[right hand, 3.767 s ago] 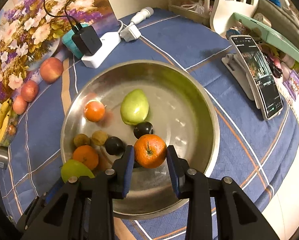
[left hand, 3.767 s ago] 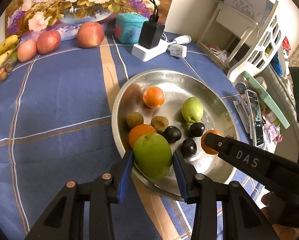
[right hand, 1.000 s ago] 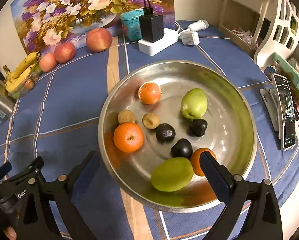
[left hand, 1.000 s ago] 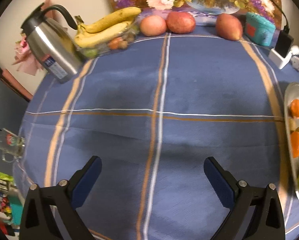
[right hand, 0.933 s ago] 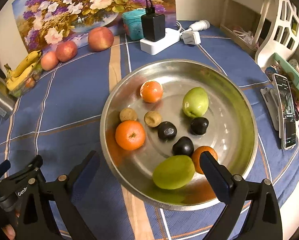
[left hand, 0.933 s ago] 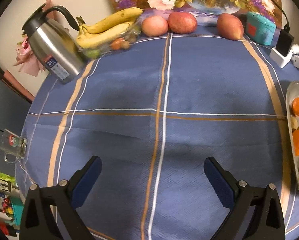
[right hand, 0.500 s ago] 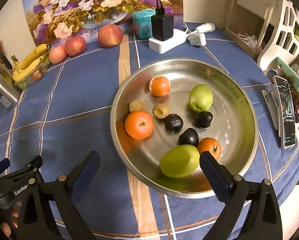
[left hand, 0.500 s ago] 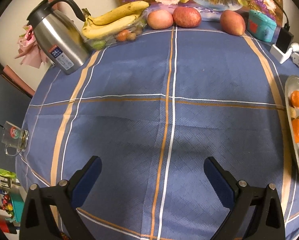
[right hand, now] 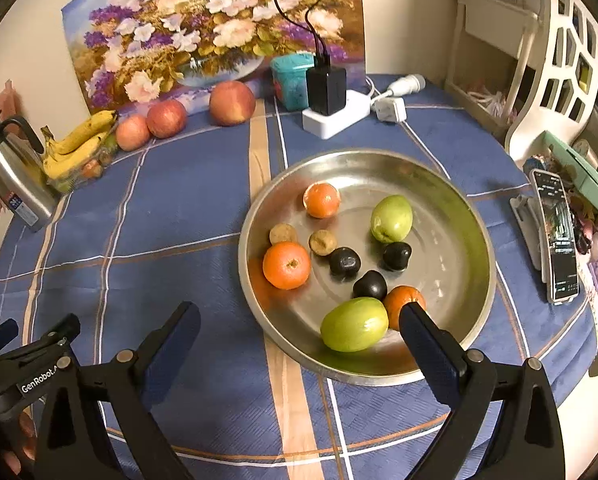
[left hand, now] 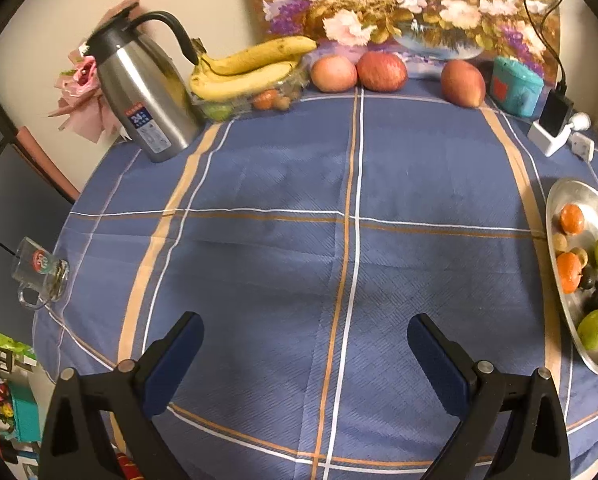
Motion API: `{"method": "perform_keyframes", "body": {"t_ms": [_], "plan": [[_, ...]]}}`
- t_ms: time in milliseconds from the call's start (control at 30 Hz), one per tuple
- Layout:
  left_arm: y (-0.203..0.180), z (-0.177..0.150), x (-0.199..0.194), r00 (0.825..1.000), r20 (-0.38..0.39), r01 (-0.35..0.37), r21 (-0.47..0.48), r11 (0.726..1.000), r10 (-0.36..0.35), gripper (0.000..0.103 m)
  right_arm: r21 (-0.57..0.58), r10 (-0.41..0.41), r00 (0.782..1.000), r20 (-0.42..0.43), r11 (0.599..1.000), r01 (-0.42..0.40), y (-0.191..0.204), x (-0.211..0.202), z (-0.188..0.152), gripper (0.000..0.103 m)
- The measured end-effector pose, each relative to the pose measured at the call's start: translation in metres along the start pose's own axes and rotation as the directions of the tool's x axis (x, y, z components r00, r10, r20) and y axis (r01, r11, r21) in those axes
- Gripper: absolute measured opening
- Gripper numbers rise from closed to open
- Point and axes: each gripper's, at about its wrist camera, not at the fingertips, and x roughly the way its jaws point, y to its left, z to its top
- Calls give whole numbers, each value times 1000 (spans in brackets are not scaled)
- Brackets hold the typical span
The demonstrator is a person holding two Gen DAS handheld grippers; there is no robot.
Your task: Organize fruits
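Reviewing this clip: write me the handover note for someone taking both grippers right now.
Left gripper: open, empty, above bare blue checked tablecloth.
Right gripper: open, empty, at the near rim of the round steel tray.
In the tray: three oranges, e.g.; two green mango-like fruits, e.g.; three dark plum-like fruits, e.g.; two small brown fruits, e.g..
Outside the tray, along the back edge: three red apples, e.g., and a bunch of yellow bananas on a clear container.
Left to do: possibly move those over; the final arrangement is unclear.
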Motion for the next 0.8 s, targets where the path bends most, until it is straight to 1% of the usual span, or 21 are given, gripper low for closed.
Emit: {"method": "perform_keyframes", "body": {"t_ms": [333, 567, 800], "plan": [[12, -5, -18, 999, 39, 21, -35, 999, -19, 103, -6, -4, 1000, 30, 1000, 4, 0, -13, -1, 100], [18, -5, -21, 999, 37, 31, -58, 998, -29, 103, -5, -9, 999, 34, 1000, 9, 0, -14, -2, 100], [21, -5, -20, 999, 36, 30, -64, 998, -27, 103, -11, -9, 1000, 21, 1000, 10, 2, -12, -2, 100]]}}
